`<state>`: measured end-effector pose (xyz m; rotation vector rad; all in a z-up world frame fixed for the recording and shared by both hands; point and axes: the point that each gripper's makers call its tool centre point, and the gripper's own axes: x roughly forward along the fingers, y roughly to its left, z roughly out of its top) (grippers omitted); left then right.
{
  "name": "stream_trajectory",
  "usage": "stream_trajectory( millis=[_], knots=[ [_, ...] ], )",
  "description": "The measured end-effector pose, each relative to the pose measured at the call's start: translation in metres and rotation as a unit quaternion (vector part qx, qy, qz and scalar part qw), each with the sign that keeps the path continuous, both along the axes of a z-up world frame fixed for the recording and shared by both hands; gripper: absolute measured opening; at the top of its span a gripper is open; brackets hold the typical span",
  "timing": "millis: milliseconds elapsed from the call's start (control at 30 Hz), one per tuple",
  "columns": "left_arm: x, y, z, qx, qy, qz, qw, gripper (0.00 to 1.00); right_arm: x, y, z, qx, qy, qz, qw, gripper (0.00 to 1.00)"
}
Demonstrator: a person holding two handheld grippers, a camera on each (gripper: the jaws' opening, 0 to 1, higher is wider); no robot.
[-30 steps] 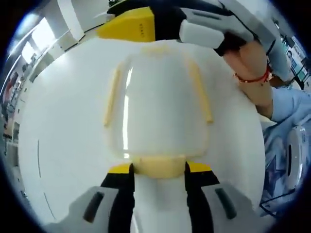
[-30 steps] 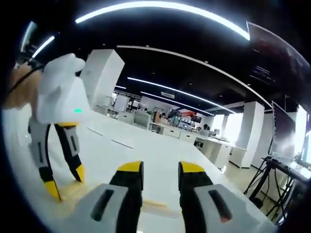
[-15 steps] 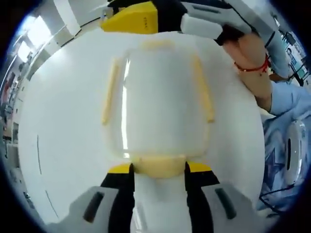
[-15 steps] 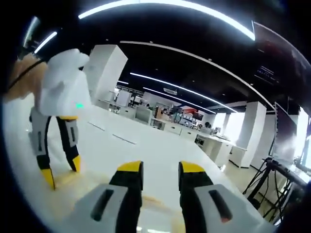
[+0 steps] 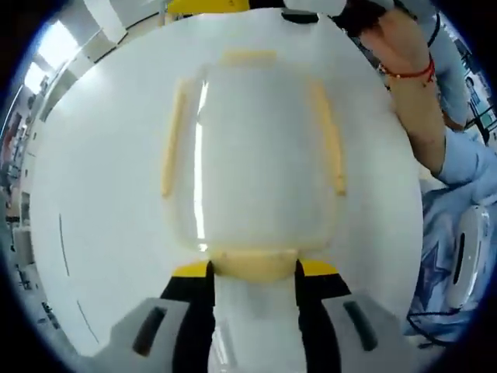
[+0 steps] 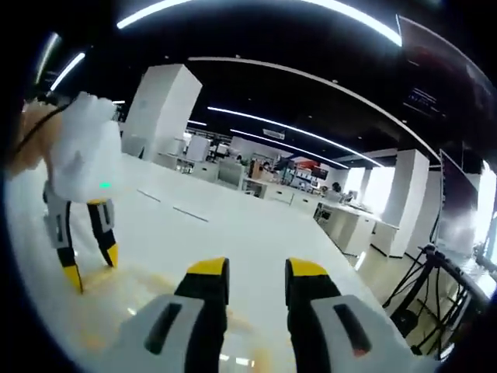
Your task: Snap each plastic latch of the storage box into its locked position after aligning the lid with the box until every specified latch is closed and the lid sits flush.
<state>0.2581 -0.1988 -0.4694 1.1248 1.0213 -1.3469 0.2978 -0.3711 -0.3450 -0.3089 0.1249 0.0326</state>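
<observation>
A translucent white storage box (image 5: pixel 256 148) with its lid on lies on the white table (image 5: pixel 101 233). Pale yellow latches sit on its left side (image 5: pixel 172 140), right side (image 5: pixel 329 140), far end (image 5: pixel 247 57) and near end (image 5: pixel 253 264). My left gripper (image 5: pixel 255 270) is open, its yellow tips standing at either end of the near latch. The right gripper's yellow tip (image 5: pixel 210 6) shows beyond the far end, apart from the box, held by a person's hand (image 5: pixel 400 54). In the right gripper view my right gripper (image 6: pixel 256 272) is open and holds nothing, above the box's glossy lid (image 6: pixel 147 299); the left gripper (image 6: pixel 89 264) stands at far left.
A person's blue sleeve (image 5: pixel 458 167) is at the right of the left gripper view. Beyond the table the right gripper view shows an open hall with white pillars (image 6: pixel 159 109), more white tables (image 6: pixel 342 221) and a tripod (image 6: pixel 419 303) at the right.
The right gripper has pulled up and away from the box's far end, and the left gripper looks smaller in its view. The left gripper has stayed at the near latch.
</observation>
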Motion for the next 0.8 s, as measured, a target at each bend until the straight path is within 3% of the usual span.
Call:
stream_trajectory(
  millis=[100,233,333,400,600,700,800],
  knots=[
    [0.001,0.001,0.000,0.005,0.000,0.000,1.0000,0.41,-0.003,-0.001,0.004,-0.029,0.006,0.024,0.9992,0.27],
    [0.002,0.001,-0.001,0.001,0.001,-0.002,1.0000,0.41,-0.008,-0.001,-0.005,-0.055,0.038,0.068,0.9954,0.27],
    [0.002,0.001,-0.001,0.000,0.001,-0.001,1.0000,0.41,-0.012,-0.006,-0.016,-0.089,0.065,0.106,0.9882,0.27],
    [0.002,0.002,-0.001,-0.001,0.001,-0.001,1.0000,0.41,-0.015,-0.013,-0.024,-0.119,0.089,0.125,0.9809,0.27],
    [0.002,0.003,-0.001,-0.006,0.002,0.001,1.0000,0.41,-0.024,-0.015,-0.043,-0.156,0.158,0.204,0.9535,0.28],
    [0.002,0.003,-0.001,-0.009,0.002,0.002,1.0000,0.41,-0.028,-0.018,-0.056,-0.187,0.206,0.232,0.9320,0.30],
    [0.002,0.003,-0.001,-0.010,0.003,0.002,0.9999,0.41,-0.030,-0.019,-0.059,-0.196,0.216,0.237,0.9267,0.32]
  ],
)
